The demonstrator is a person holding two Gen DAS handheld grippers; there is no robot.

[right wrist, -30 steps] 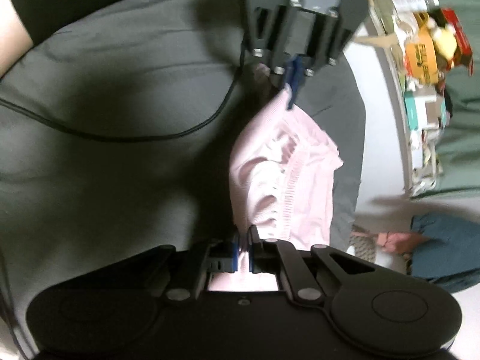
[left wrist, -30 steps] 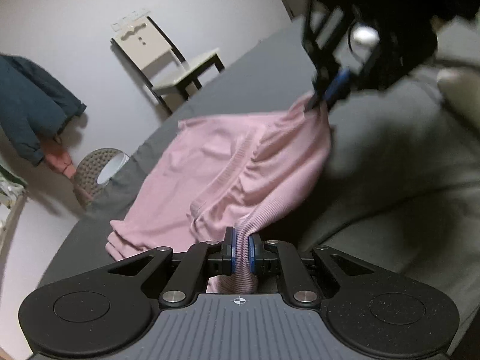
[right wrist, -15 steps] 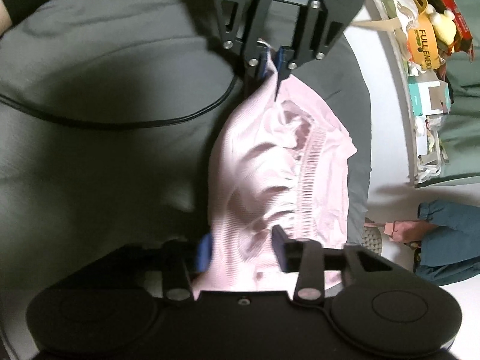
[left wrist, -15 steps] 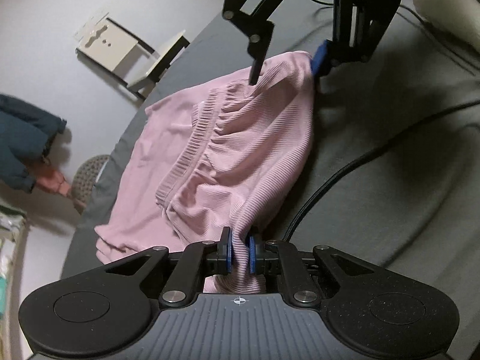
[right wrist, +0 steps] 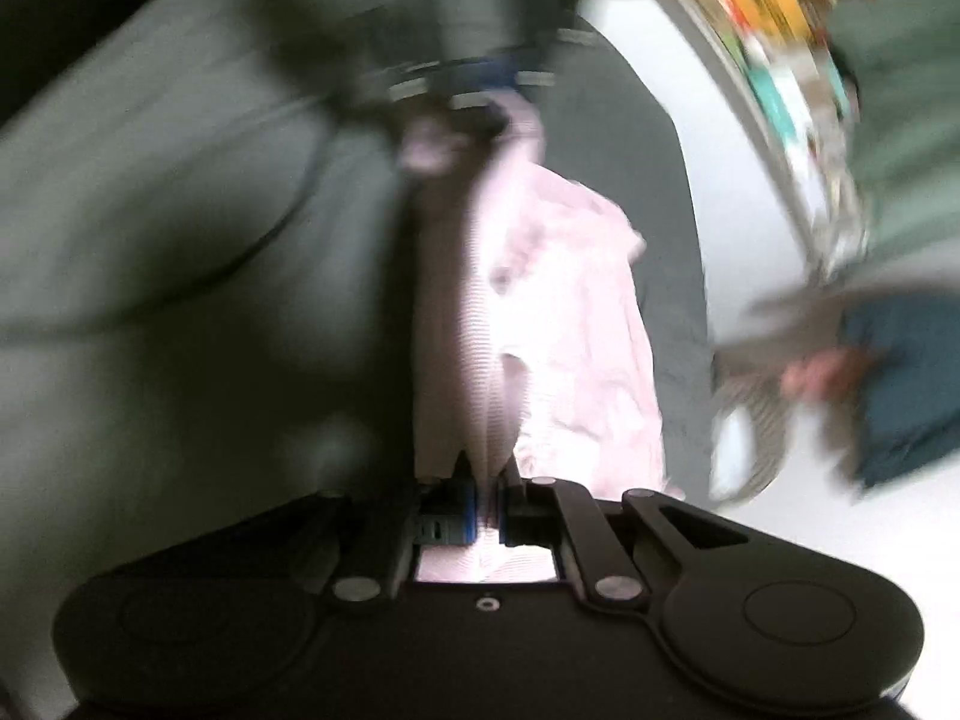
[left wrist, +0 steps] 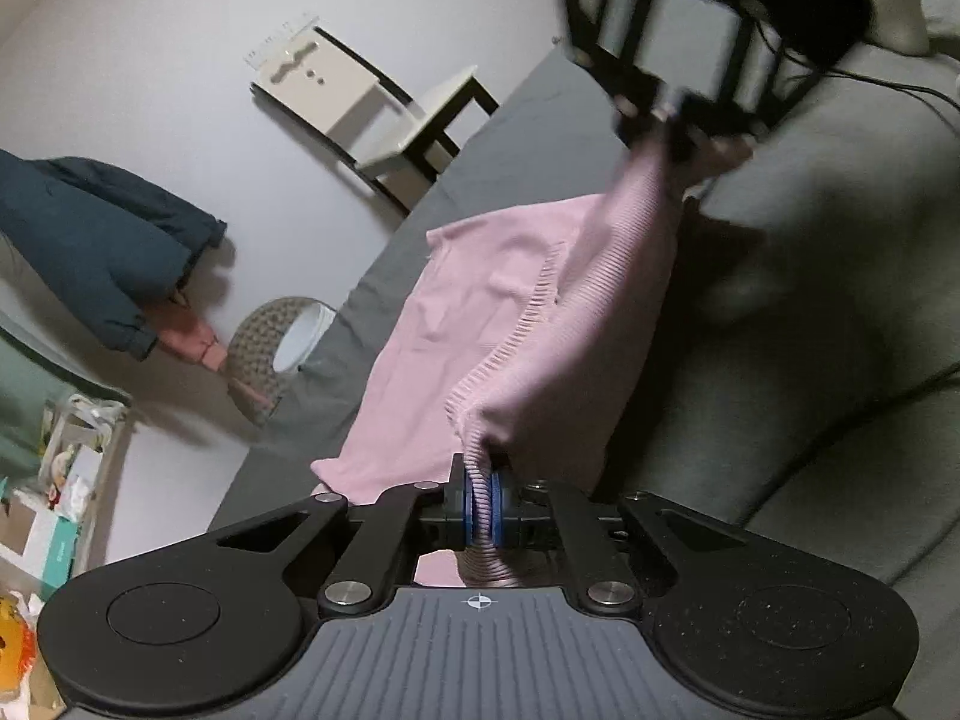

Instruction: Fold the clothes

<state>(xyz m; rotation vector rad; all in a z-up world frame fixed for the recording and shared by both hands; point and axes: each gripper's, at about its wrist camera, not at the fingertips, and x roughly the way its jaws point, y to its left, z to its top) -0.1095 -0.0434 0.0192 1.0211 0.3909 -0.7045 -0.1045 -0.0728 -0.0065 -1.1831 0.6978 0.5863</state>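
Observation:
A pink ribbed garment [left wrist: 528, 324] lies partly on the grey bed [left wrist: 828, 276], with one edge lifted and pulled taut between both grippers. My left gripper [left wrist: 480, 495] is shut on a bunched ribbed corner near the camera. My right gripper [left wrist: 672, 132] holds the far corner higher up, above the bed. The right wrist view is motion-blurred; there my right gripper [right wrist: 487, 507] is shut on a fold of the pink garment [right wrist: 570, 330], and the left gripper [right wrist: 474, 96] shows dimly at the far end.
A white chair [left wrist: 390, 114] stands by the wall beyond the bed. A dark blue jacket [left wrist: 90, 240] hangs at the left above a woven basket [left wrist: 270, 354]. A black cable [left wrist: 888, 402] crosses the bed. Cluttered shelves [right wrist: 780, 60] sit at the right.
My right gripper, open over the cloth half a second ago, is shut on it again. Both grippers have risen, and the edge between them is now stretched straight.

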